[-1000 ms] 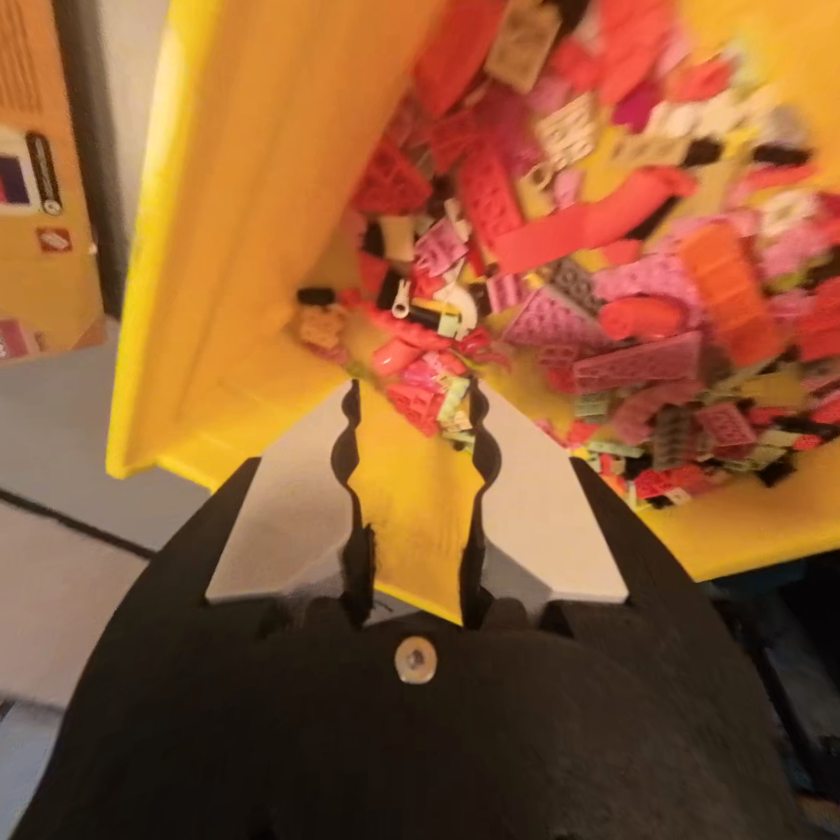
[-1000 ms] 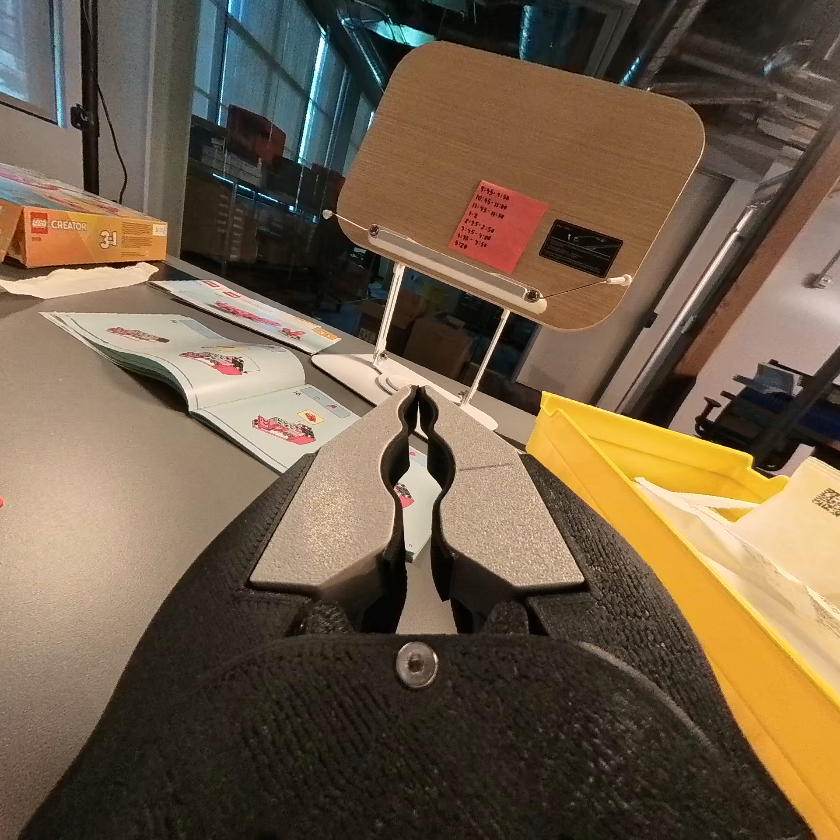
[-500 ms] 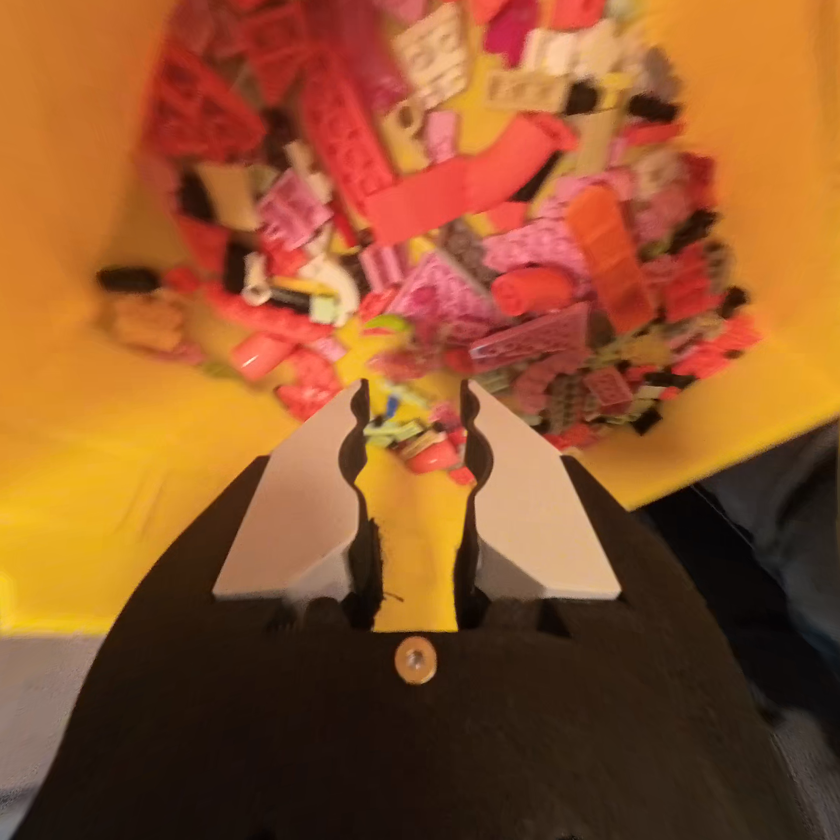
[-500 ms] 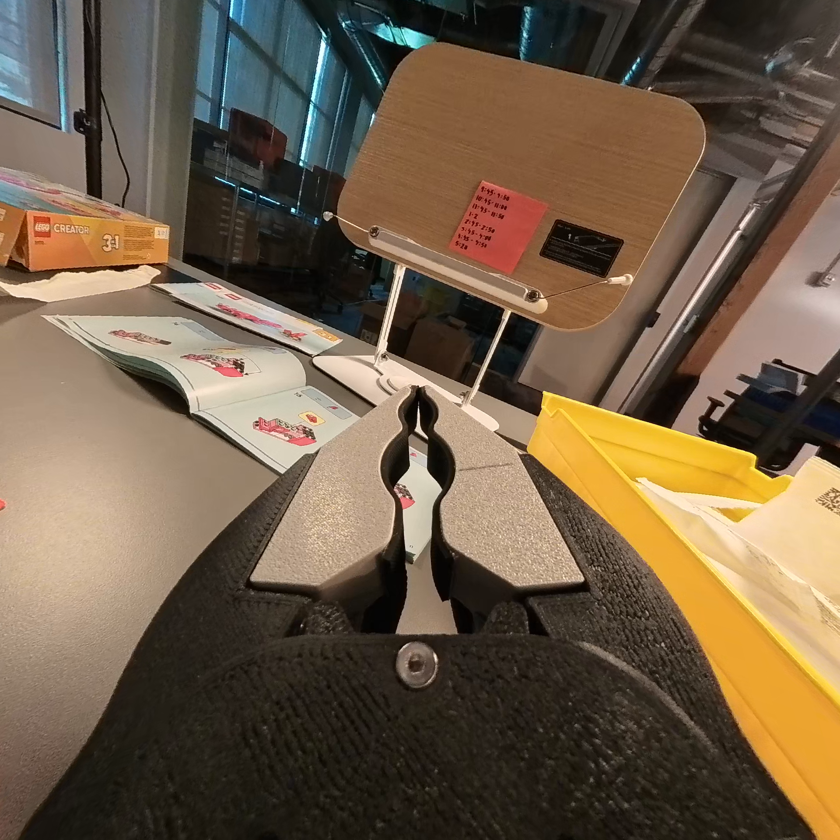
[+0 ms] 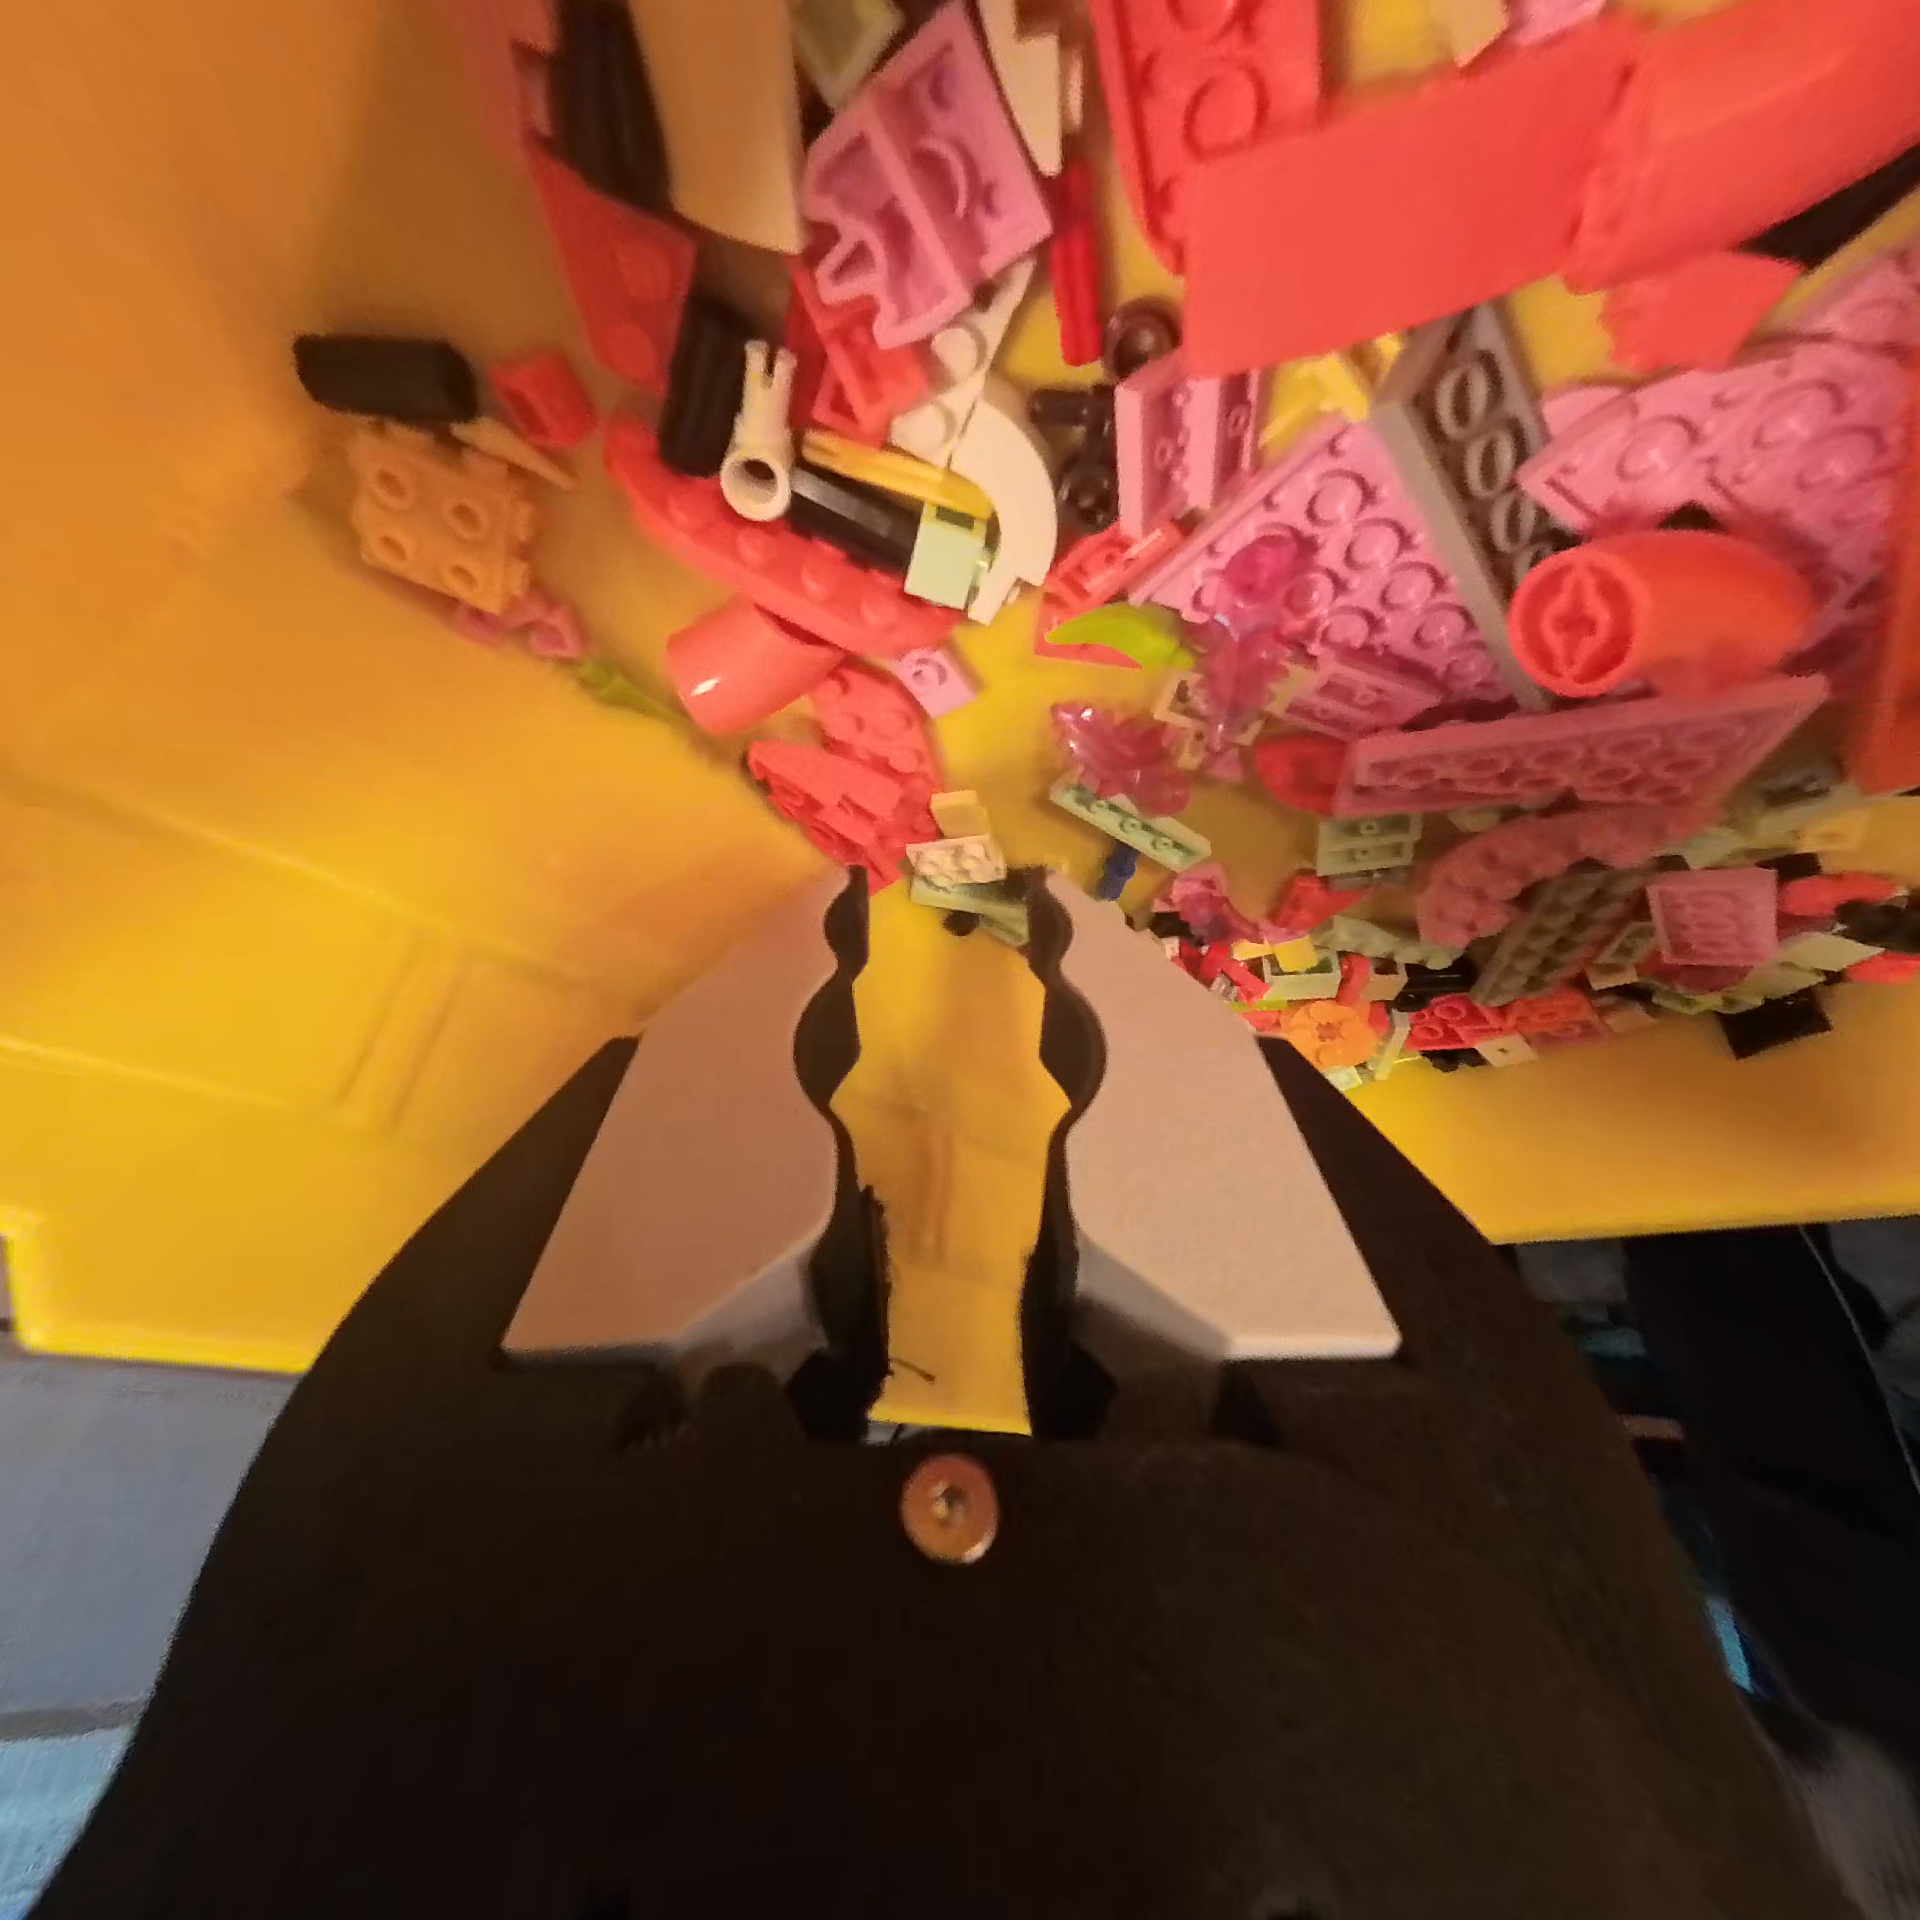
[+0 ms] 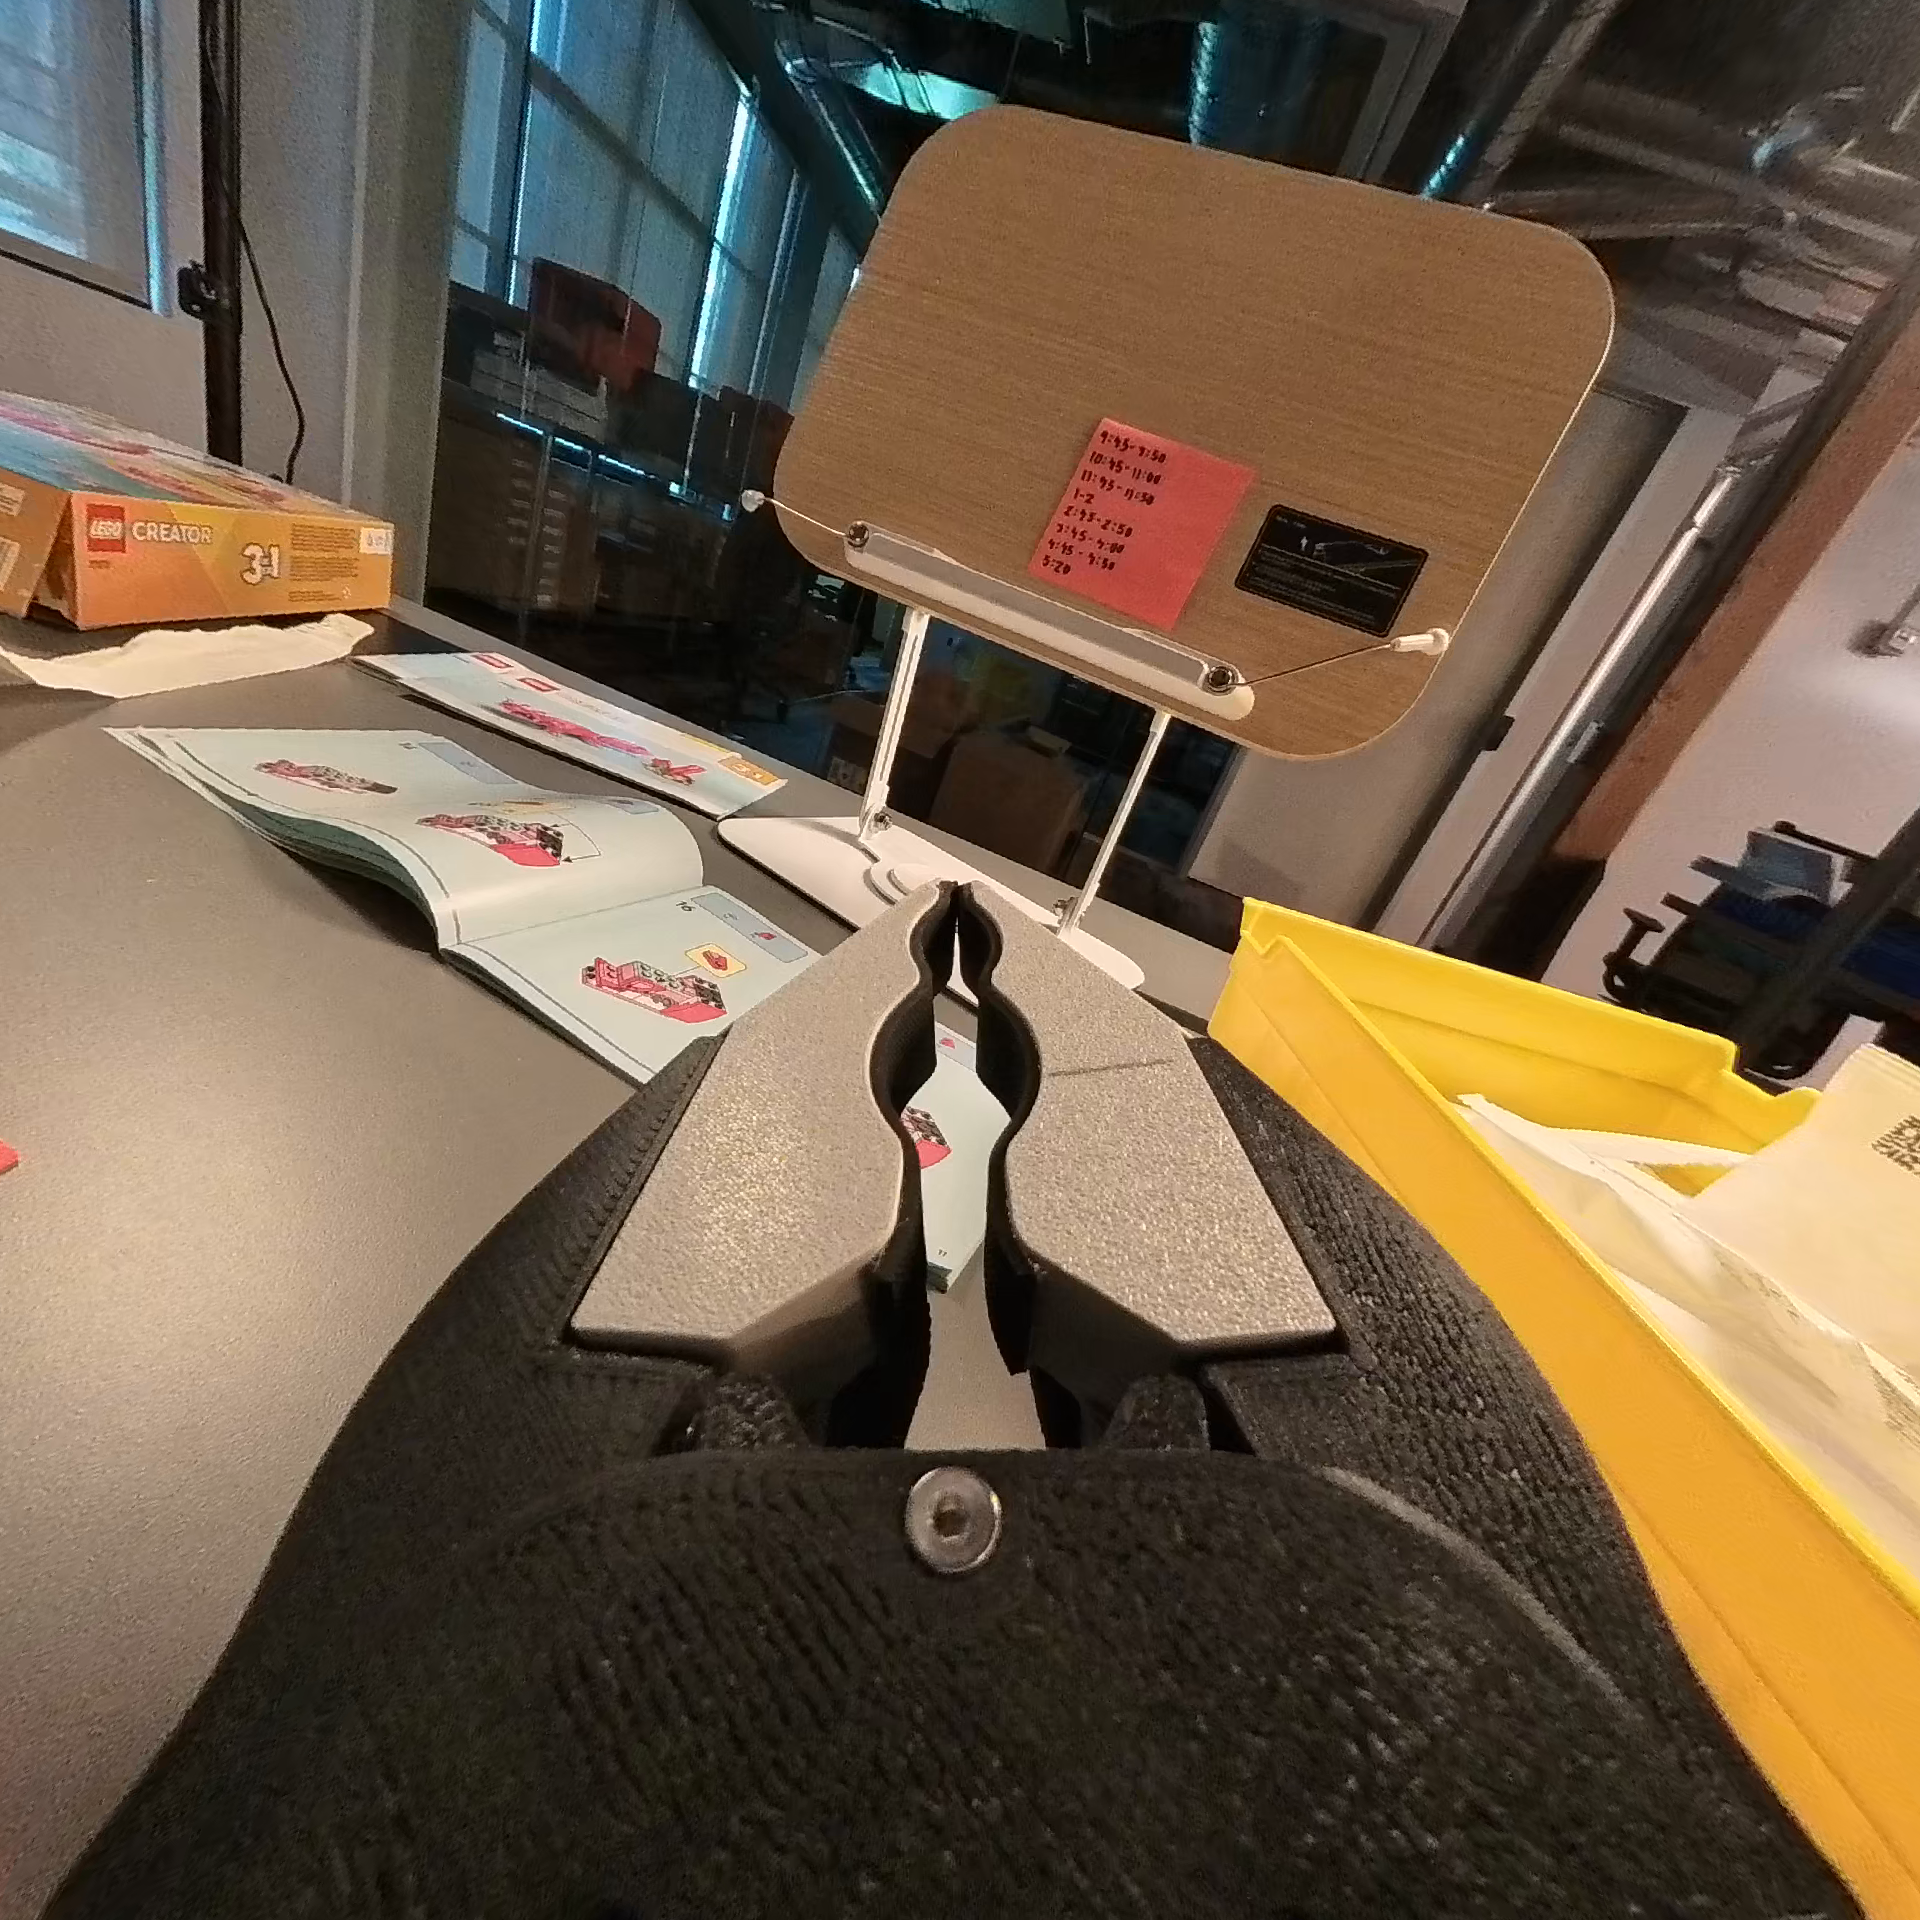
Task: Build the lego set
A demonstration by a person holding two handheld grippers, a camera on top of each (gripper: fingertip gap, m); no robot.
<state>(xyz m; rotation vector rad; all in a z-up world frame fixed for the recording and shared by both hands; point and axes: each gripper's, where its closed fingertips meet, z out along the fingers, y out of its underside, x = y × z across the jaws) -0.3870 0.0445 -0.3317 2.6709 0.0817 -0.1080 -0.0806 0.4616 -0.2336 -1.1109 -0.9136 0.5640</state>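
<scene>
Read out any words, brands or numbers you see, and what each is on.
I don't repeat writing; these carry it:
Orange cardboard box, far left: printed logo, lettering.
Pink sticky note on wooden book stand: handwritten lines.
Black label beside it: unreadable.
Open pale-blue instruction booklet: tiny page numbers.
White paper in yellow bin: square code.
Left view: none.

**Dark grey surface, papers and bins**

Dark grey matte surface (image 6: 208, 1143). Lying flat on it: open instruction booklet (image 6: 499, 883), second booklet (image 6: 582, 727) just behind, orange cardboard box (image 6: 208, 561) at the far left with crumpled white paper (image 6: 187, 655) before it. Standing at the back edge: white base of a wooden book stand (image 6: 831, 852). At the right, yellow bin (image 6: 1455, 1195) with paper bags inside. In the left wrist view, another yellow bin (image 5: 312, 935), filled with loose bricks (image 5: 1351, 623), mostly red and pink.
</scene>
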